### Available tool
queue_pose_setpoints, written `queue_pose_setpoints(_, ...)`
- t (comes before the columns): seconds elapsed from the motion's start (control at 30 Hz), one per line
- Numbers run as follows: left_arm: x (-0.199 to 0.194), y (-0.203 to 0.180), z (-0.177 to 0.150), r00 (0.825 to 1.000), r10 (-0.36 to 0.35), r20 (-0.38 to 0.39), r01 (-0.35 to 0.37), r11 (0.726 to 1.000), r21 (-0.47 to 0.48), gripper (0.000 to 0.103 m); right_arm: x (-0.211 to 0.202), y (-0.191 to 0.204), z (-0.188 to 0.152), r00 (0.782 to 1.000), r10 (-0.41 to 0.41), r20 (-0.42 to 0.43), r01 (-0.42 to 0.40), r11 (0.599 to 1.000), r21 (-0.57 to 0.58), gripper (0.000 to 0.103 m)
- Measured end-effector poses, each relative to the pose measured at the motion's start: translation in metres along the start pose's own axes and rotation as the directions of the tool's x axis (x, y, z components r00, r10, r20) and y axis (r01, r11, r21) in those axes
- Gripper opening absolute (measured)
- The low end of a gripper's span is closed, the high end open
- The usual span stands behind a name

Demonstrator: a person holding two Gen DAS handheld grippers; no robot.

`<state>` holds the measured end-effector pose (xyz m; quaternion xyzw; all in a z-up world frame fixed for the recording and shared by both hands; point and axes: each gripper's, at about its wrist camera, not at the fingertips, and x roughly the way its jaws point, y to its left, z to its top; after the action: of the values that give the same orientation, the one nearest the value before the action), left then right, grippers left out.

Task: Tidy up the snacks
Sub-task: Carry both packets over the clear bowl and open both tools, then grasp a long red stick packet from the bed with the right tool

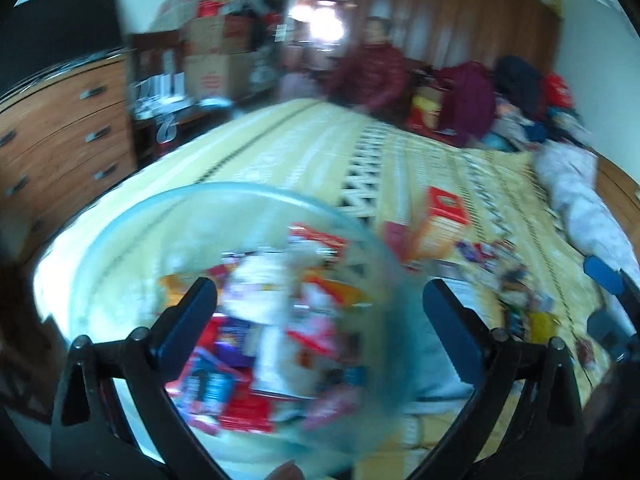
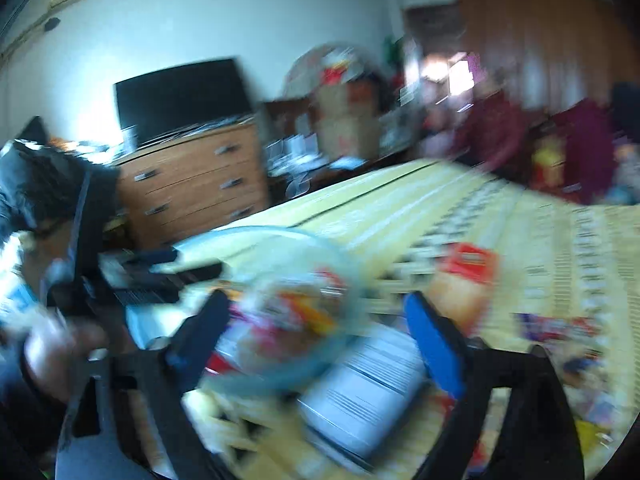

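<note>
Left wrist view, blurred: left gripper, jaws apart, over a clear bowl heaped with snacks on a yellow bedspread; orange box and loose packets beside it; dresser behind.

Right wrist view, blurred: right gripper, jaws apart, above bowl and white carton; left gripper at bowl's far side.

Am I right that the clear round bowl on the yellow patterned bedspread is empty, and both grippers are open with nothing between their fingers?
Not quite. The clear round bowl is not empty: the left wrist view shows it piled with colourful snack packets. The rest holds: it sits on the yellow patterned bedspread, and the left gripper and right gripper are both open, gripping nothing.
</note>
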<state>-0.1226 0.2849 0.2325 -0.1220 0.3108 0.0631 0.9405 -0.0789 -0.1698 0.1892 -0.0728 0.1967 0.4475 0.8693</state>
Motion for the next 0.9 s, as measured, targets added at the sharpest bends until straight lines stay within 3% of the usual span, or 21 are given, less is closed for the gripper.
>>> queue_pose_setpoints(0.07, -0.003, -0.019, -0.001, 0.999, -0.043, 0.0, 0.043, 0.999, 0.025, 0.103, -0.03, -0.03, -0.03, 0.993, -0.119, -0.002, 0.118, 0.992, -0.039, 0.103)
queue_pose_setpoints(0.13, -0.002, -0.037, -0.001, 0.996, -0.092, -0.005, 0.092, 0.995, 0.042, 0.103, -0.035, -0.066, -0.058, 0.975, -0.18, -0.128, 0.176, 0.984, -0.041, 0.103)
queue_pose_setpoints(0.23, 0.003, -0.052, -0.001, 0.988, -0.155, -0.028, 0.156, 0.987, 0.029, 0.103, -0.015, -0.121, -0.101, 0.924, -0.135, -0.357, 0.165, 0.985, 0.056, 0.096)
queue_pose_setpoints(0.33, 0.007, -0.06, -0.002, 0.983, -0.178, -0.049, 0.18, 0.983, 0.025, 0.103, 0.018, -0.14, -0.121, 0.898, -0.056, -0.437, 0.102, 0.991, 0.083, 0.09)
queue_pose_setpoints(0.43, 0.008, -0.063, -0.002, 0.983, -0.17, -0.066, 0.173, 0.984, 0.042, 0.103, 0.066, -0.157, -0.139, 0.863, 0.034, -0.504, 0.043, 0.989, 0.14, 0.07)
queue_pose_setpoints(0.47, 0.008, -0.064, -0.003, 0.984, -0.165, -0.069, 0.169, 0.984, 0.05, 0.103, 0.087, -0.162, -0.146, 0.842, 0.051, -0.536, 0.036, 0.988, 0.151, 0.069)
queue_pose_setpoints(0.57, 0.01, -0.071, -0.006, 0.983, -0.163, -0.08, 0.168, 0.984, 0.063, 0.103, 0.132, -0.17, -0.166, 0.794, 0.061, -0.605, 0.032, 0.989, 0.142, 0.069)
queue_pose_setpoints(0.67, 0.016, -0.079, -0.007, 0.982, -0.165, -0.092, 0.172, 0.982, 0.073, 0.103, 0.157, -0.168, -0.179, 0.766, 0.021, -0.643, 0.045, 0.995, 0.086, 0.068)
queue_pose_setpoints(0.7, 0.019, -0.083, -0.008, 0.981, -0.165, -0.1, 0.173, 0.982, 0.079, 0.103, 0.161, -0.168, -0.182, 0.761, 0.004, -0.649, 0.054, 0.996, 0.07, 0.063)
queue_pose_setpoints(0.73, 0.021, -0.086, -0.009, 0.98, -0.166, -0.105, 0.175, 0.981, 0.083, 0.103, 0.162, -0.169, -0.183, 0.764, -0.005, -0.645, 0.063, 0.996, 0.067, 0.044)
queue_pose_setpoints(0.77, 0.023, -0.089, -0.01, 0.979, -0.169, -0.11, 0.179, 0.98, 0.088, 0.103, 0.16, -0.171, -0.182, 0.772, -0.01, -0.635, 0.075, 0.994, 0.076, 0.039)
queue_pose_setpoints(0.9, 0.026, -0.114, -0.016, 0.973, -0.191, -0.133, 0.207, 0.971, 0.121, 0.103, 0.125, -0.176, -0.166, 0.844, 0.013, -0.537, 0.069, 0.989, 0.132, 0.034)
